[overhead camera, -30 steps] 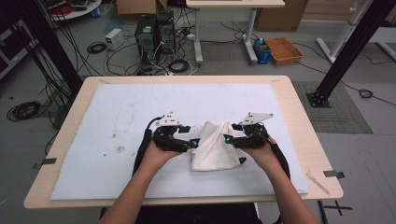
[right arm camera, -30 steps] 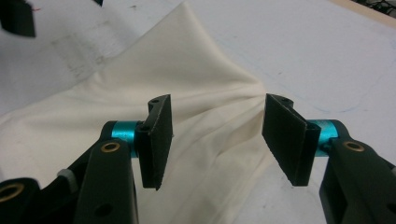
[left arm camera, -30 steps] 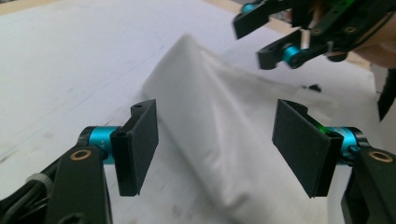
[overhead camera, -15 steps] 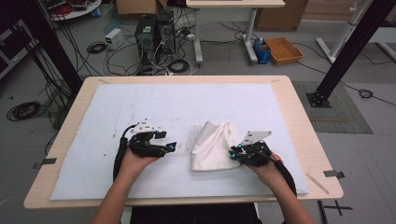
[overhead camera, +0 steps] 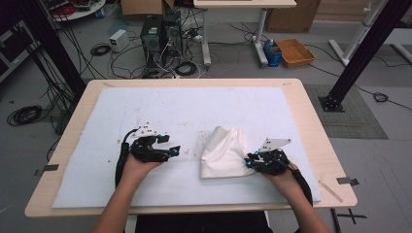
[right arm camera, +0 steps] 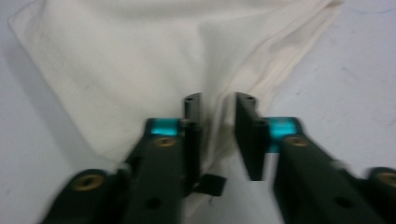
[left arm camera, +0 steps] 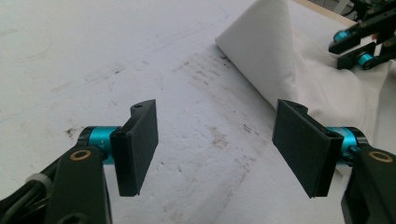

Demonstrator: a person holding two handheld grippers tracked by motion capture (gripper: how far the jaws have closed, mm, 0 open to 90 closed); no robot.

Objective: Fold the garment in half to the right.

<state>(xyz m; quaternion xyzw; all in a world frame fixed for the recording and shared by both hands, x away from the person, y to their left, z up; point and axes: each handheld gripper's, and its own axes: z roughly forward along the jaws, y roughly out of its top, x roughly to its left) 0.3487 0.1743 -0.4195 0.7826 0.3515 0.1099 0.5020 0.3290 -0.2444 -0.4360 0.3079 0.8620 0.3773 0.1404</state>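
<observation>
A white cloth (overhead camera: 226, 150) lies folded in a loose bundle on the white sheet (overhead camera: 194, 107), with one fold standing up at its far end. My left gripper (overhead camera: 172, 151) rests on the sheet to the cloth's left, jaws wide open (left arm camera: 215, 149) and nothing between them; the cloth (left arm camera: 280, 56) lies a short way ahead of it. My right gripper (overhead camera: 248, 160) sits at the cloth's right near edge. Its jaws (right arm camera: 218, 121) stand a narrow gap apart over a ridge of the cloth (right arm camera: 130, 60), and this view is blurred. The right gripper (left arm camera: 359, 44) also shows beyond the cloth.
The white sheet covers most of a wooden table (overhead camera: 311, 126), and it carries brown scuff marks (left arm camera: 219, 140) near the cloth. Bare sheet stretches across the far half and the left side. Computers, cables and a box stand on the floor beyond the table.
Both grippers have drawn back from the cloth's middle. The left let go and moved left with its jaws open. The right slid to the cloth's right near edge.
</observation>
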